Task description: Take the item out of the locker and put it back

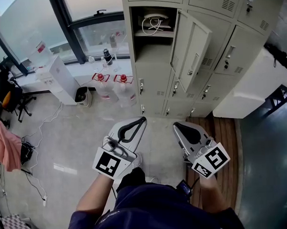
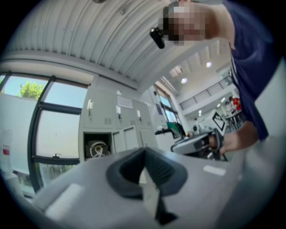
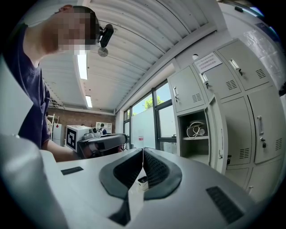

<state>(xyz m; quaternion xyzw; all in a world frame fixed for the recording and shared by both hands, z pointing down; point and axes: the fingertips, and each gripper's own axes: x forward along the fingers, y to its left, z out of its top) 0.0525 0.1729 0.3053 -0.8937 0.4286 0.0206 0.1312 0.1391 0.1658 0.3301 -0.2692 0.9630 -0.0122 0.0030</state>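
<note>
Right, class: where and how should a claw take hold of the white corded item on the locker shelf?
Probably the item's white body, coming in level through the open front: locker walls close both sides, the door stands open at the right, and the loose cord might slip.

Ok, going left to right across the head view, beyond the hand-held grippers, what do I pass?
pink cloth → white box-shaped unit → red-capped water jugs → open locker compartment holding a white cable → its open door → closed lockers
</note>
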